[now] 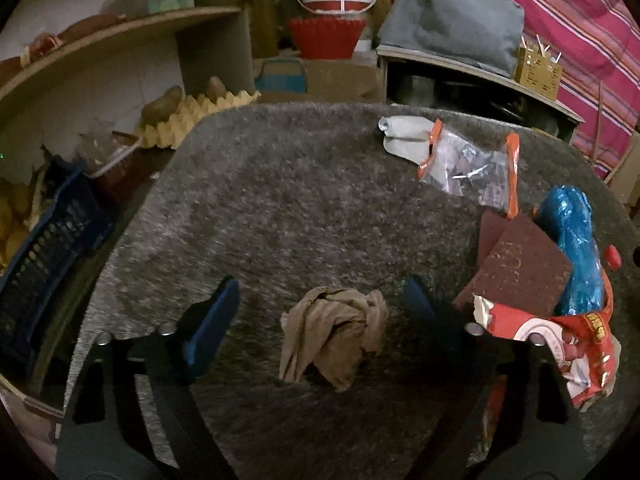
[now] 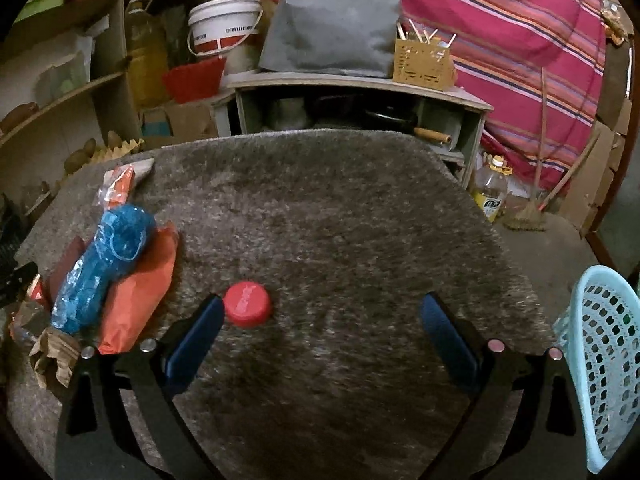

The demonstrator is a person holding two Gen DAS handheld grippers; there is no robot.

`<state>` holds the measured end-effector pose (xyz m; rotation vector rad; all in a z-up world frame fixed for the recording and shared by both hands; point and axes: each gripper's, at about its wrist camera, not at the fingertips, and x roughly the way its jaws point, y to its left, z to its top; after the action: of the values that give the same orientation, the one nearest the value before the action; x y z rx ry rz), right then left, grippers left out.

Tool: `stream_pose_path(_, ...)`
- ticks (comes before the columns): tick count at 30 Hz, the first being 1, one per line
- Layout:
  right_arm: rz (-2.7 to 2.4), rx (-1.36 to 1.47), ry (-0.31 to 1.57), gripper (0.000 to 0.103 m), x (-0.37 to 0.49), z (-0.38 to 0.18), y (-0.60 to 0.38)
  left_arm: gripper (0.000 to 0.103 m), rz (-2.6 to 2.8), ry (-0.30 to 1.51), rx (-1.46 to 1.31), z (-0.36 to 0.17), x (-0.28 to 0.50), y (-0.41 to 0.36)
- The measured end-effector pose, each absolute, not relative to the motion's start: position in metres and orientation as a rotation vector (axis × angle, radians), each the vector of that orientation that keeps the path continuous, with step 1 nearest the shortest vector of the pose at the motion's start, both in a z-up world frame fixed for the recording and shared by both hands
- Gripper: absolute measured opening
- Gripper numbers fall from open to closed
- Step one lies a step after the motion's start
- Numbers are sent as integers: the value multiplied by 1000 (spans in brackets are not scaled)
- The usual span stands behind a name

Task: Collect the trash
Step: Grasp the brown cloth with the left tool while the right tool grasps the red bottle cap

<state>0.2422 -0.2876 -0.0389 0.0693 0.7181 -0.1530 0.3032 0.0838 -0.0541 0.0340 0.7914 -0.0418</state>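
Currently: left gripper [image 1: 320,312] released, straddling brown wad [image 1: 334,334] on grey counter [image 1: 280,200]. Right gripper [image 2: 320,324] released, red cap [image 2: 247,304] beside its left finger. Risk: closing off-centre likely nudges cap away; basket [image 2: 600,360] at right.

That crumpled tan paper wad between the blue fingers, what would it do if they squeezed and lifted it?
The crumpled tan paper wad is loosely creased, so it would probably crush flatter rather than resist. It looks thin and hollow, likely very light. Its ragged folds on the shaggy grey mat suggest it would stay put, not roll.
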Motion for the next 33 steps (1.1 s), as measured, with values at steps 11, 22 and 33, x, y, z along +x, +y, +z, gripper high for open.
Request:
stream_pose_path(11,-109,-12,765,94,262,-49,-261,43,-46,775,45,-50,302,84)
stream_pose_path(22,-10,7,853,36,279,-63,-255,43,14,715,25,-30,298,96)
stream_pose_path(33,17,28,751,30,260,-37,-264,43,3,623,21,5,279,63)
